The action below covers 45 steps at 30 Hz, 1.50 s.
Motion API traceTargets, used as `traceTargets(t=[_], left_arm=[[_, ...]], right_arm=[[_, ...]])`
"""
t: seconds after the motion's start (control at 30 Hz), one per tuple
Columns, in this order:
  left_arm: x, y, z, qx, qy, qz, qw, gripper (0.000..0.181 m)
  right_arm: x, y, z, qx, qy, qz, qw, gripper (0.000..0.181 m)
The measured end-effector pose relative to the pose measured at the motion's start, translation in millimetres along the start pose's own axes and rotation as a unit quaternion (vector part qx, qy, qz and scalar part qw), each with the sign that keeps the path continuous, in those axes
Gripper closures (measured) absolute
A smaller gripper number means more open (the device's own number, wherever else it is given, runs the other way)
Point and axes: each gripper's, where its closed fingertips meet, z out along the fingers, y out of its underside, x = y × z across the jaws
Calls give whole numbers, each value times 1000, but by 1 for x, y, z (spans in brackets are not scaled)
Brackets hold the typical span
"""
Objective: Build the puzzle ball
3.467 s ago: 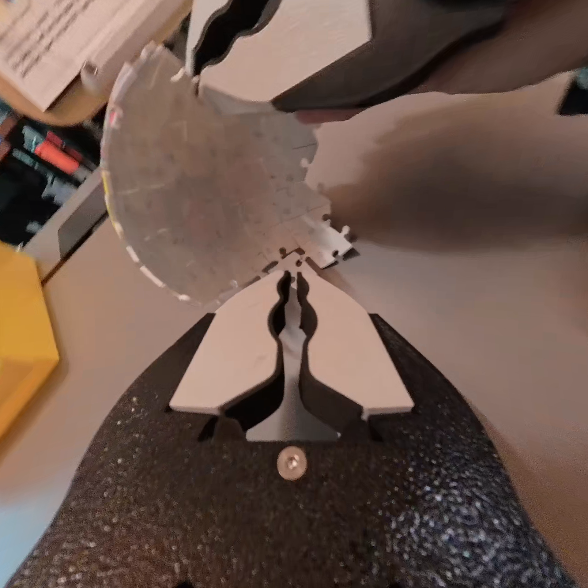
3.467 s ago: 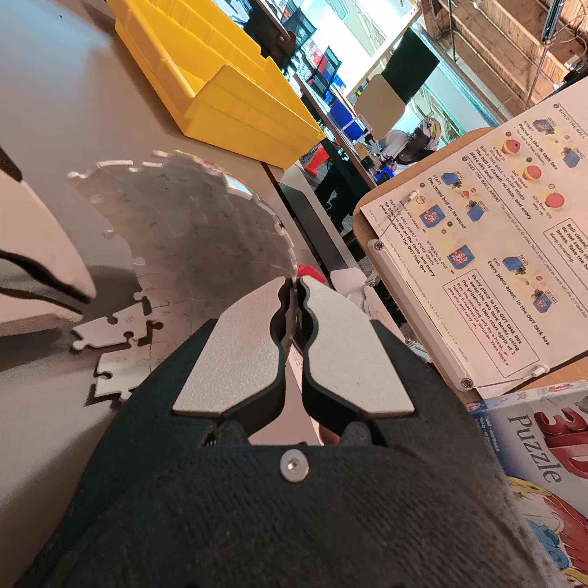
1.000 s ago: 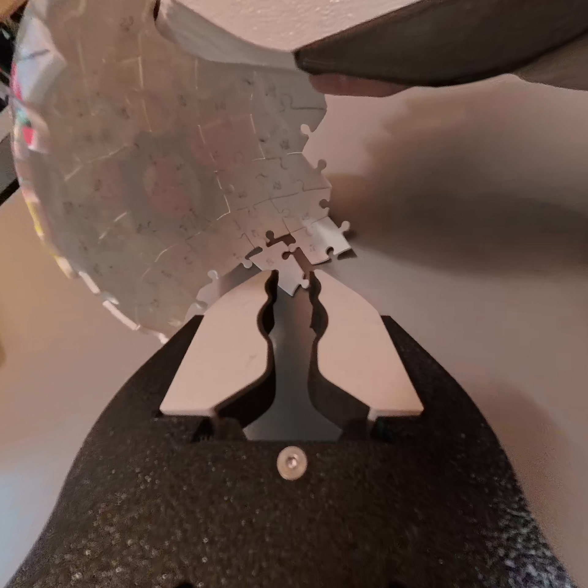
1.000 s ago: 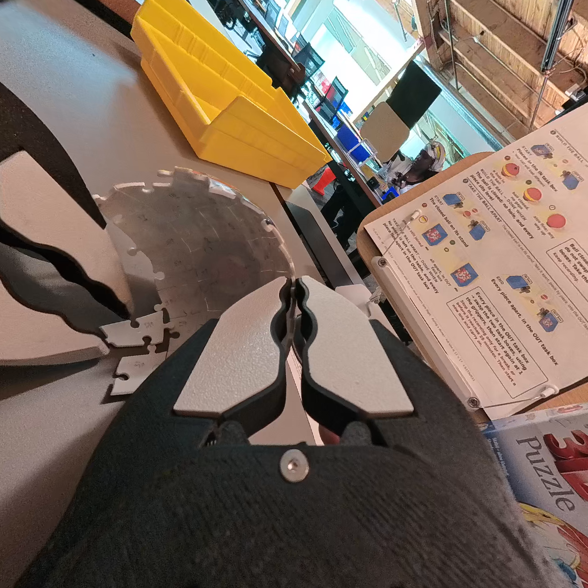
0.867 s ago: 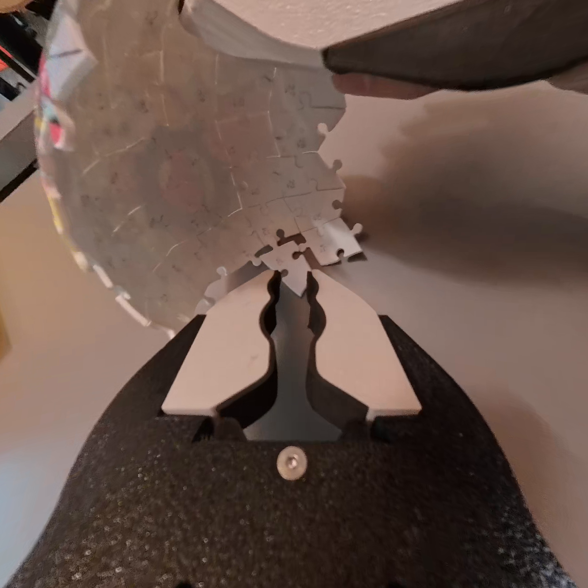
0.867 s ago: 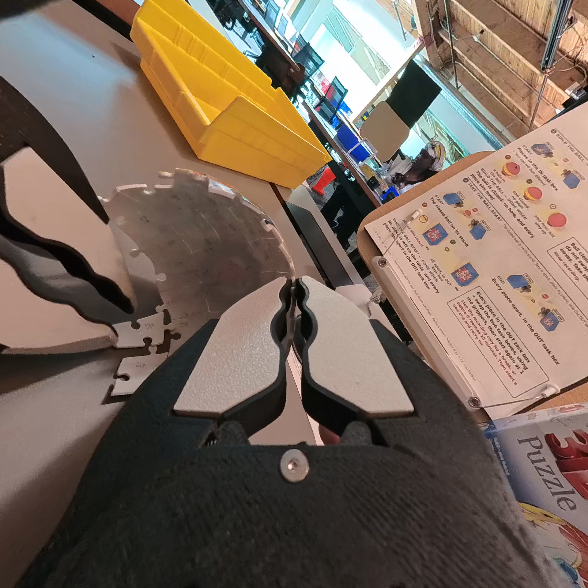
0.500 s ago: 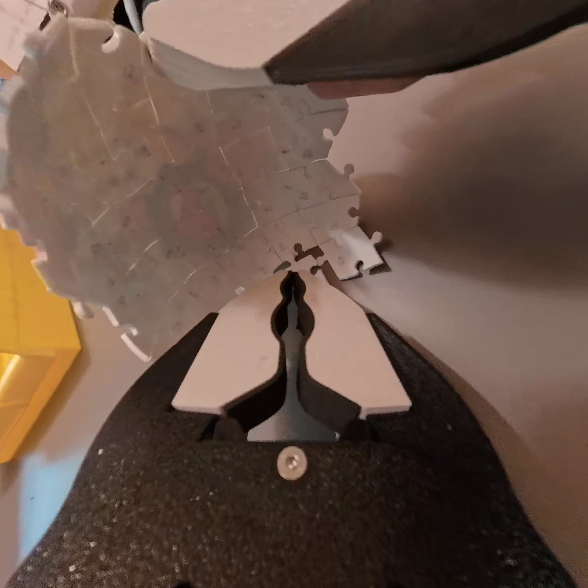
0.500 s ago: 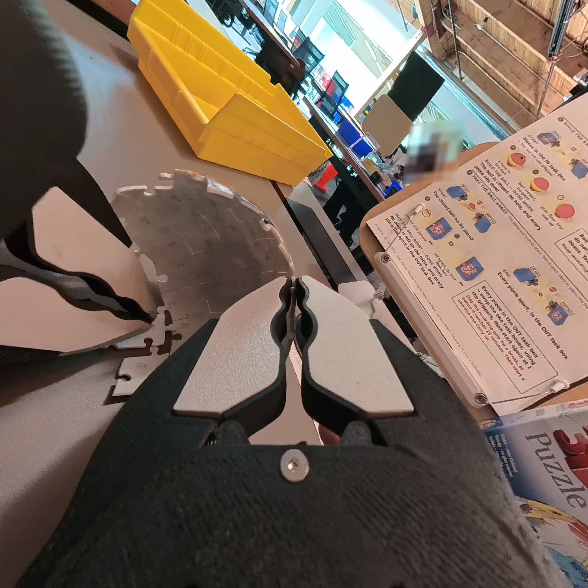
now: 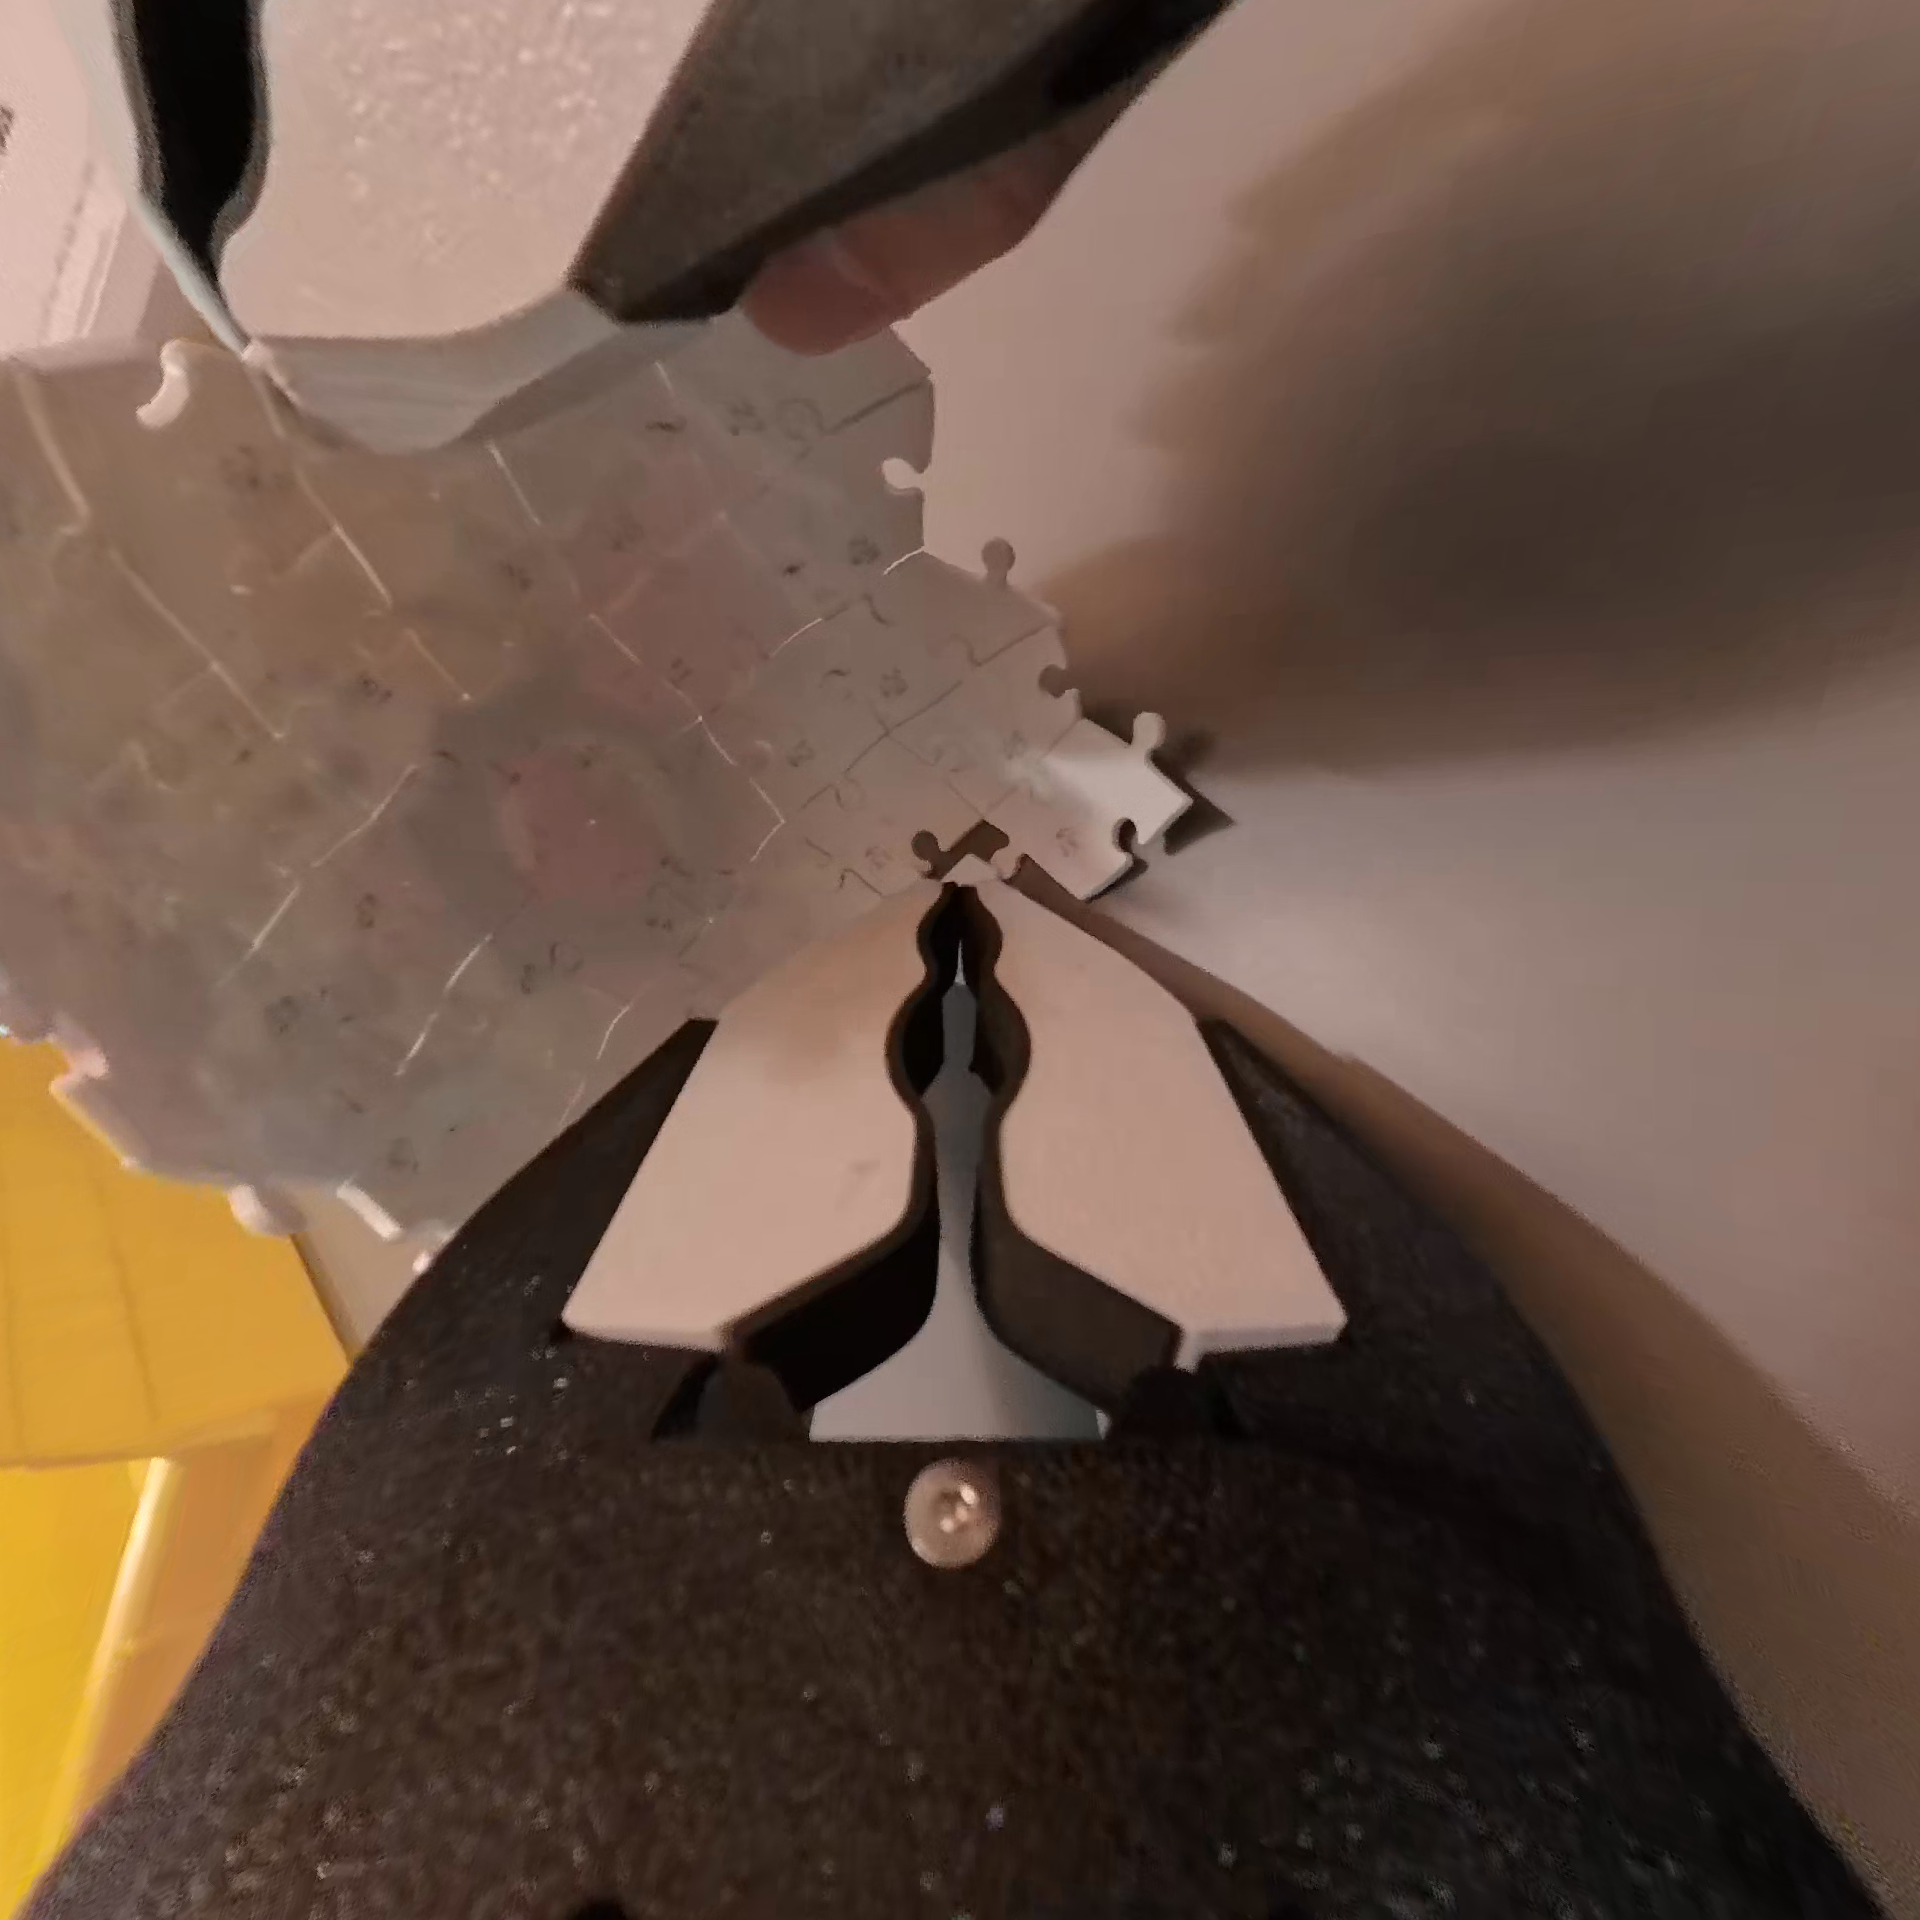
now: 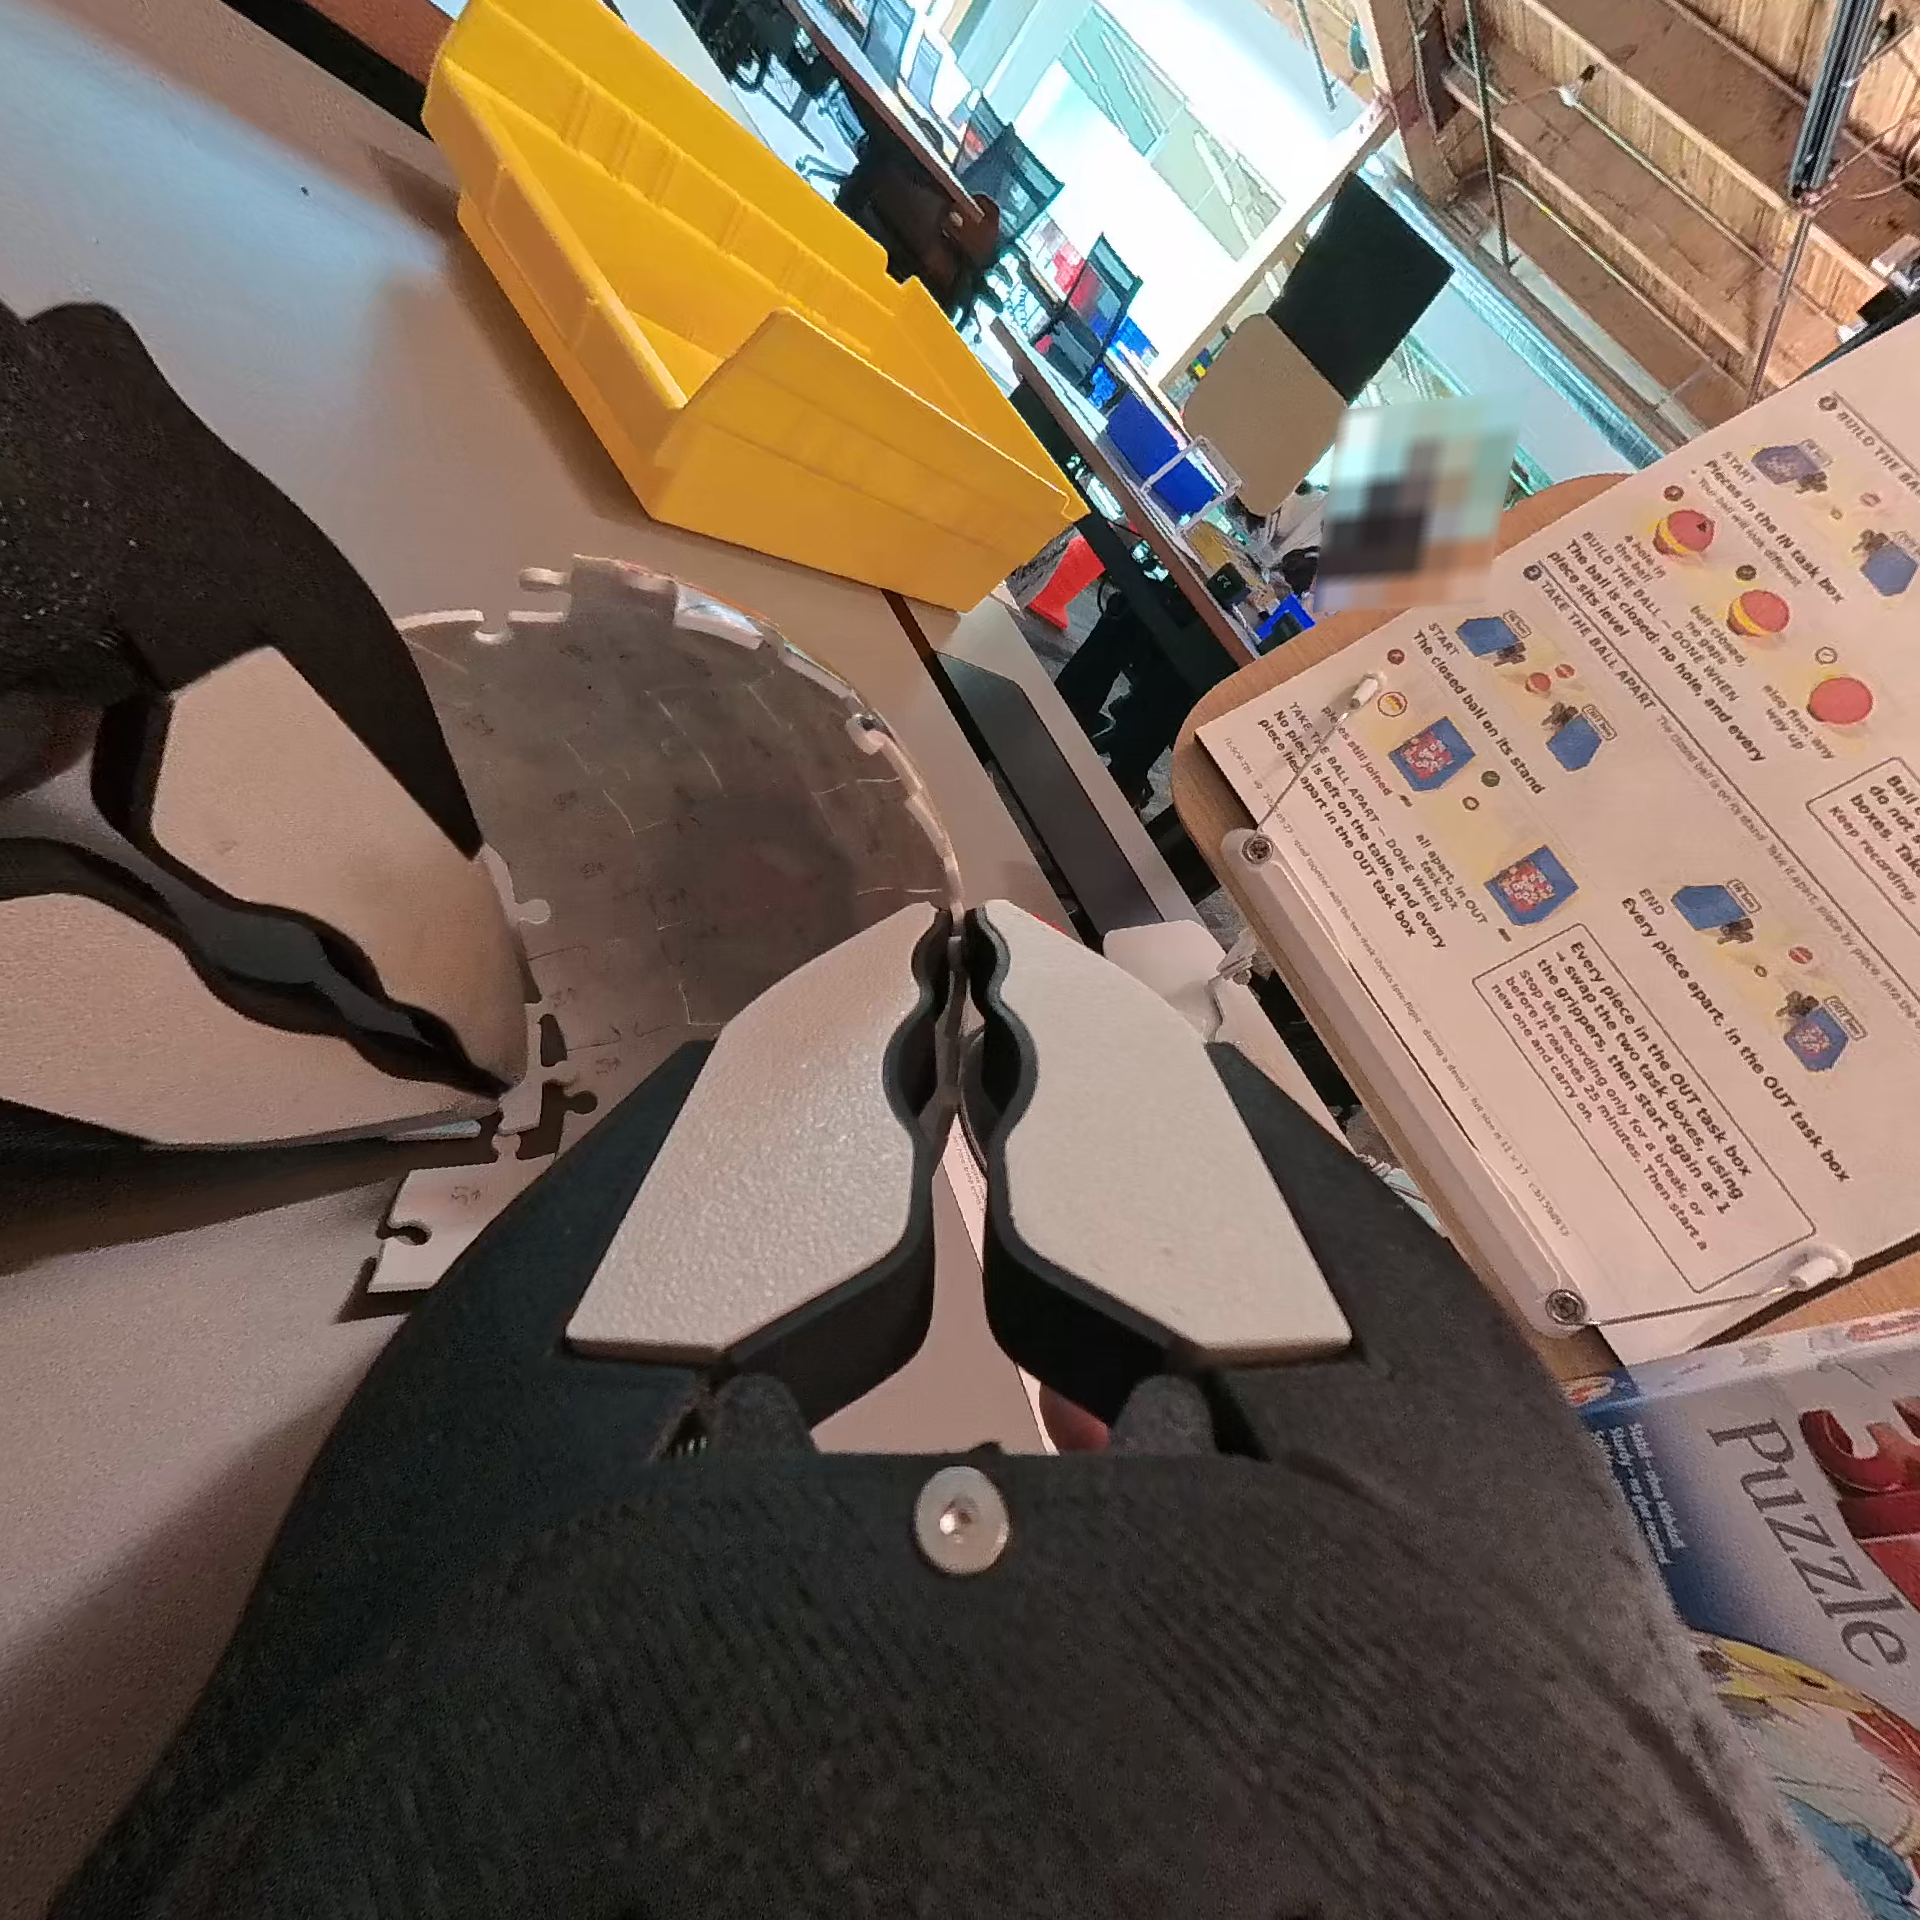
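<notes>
The half-built puzzle ball is a grey curved shell seen from its inner side, held up above the table. My left gripper is shut on a puzzle piece at the shell's lower edge, next to a jutting corner piece. My right gripper is shut on the shell's opposite rim. The right gripper also shows in the left wrist view, with a person's fingertip beside it. The left gripper shows at the left of the right wrist view.
A yellow bin stands on the grey table behind the shell and also shows in the left wrist view. An instruction sheet on a board and a puzzle box are at the right. Some 10 centimeters of space lies between my two pairs of fingers.
My left gripper was shut, stood open around the piece one second ago, and has shut on it again. The shell has turned and the yellow bin has come into the left view. The right gripper stays shut.
</notes>
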Motion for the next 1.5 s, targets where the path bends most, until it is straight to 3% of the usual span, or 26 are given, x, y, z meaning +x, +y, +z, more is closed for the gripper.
traceTargets(t=[0.1, 0.2, 0.27, 0.4, 0.5, 0.8, 1.13, 1.27, 1.4, 1.5], left_arm=[[-6, 7, -6, -19, -48, 18, 998, 181], [-7, 19, -16, -56, -108, -22, 992, 181], [1, 15, -22, -62, -98, -77, 990, 179], [8, 14, -23, -86, -66, -221, 969, 156], [8, 15, -19, -96, -55, -286, 952, 156], [17, 5, -15, -118, -25, -305, 945, 143], [16, 2, -8, -115, -10, -263, 958, 149], [6, 15, -15, -129, -46, -243, 960, 143], [-1, 28, -21, -156, -88, -242, 954, 151], [8, 19, -20, -141, -68, -259, 953, 145]], right_arm=[[0, 1, 0, -1, 1, 0, 1000, 178], [0, 0, 0, -3, 1, -7, 1000, 178], [0, 0, 0, -5, 3, -13, 1000, 178], [-1, -2, 0, -4, 4, -16, 1000, 178], [-1, -2, 0, -4, 3, -16, 1000, 178], [-2, -3, 0, -2, 1, -16, 1000, 178], [-1, -2, 0, 0, 1, -11, 1000, 178], [-1, -2, 0, 1, 0, -11, 1000, 178], [-1, -2, 0, 0, 0, -11, 1000, 178], [-1, -2, 0, 0, 0, -12, 1000, 178]])
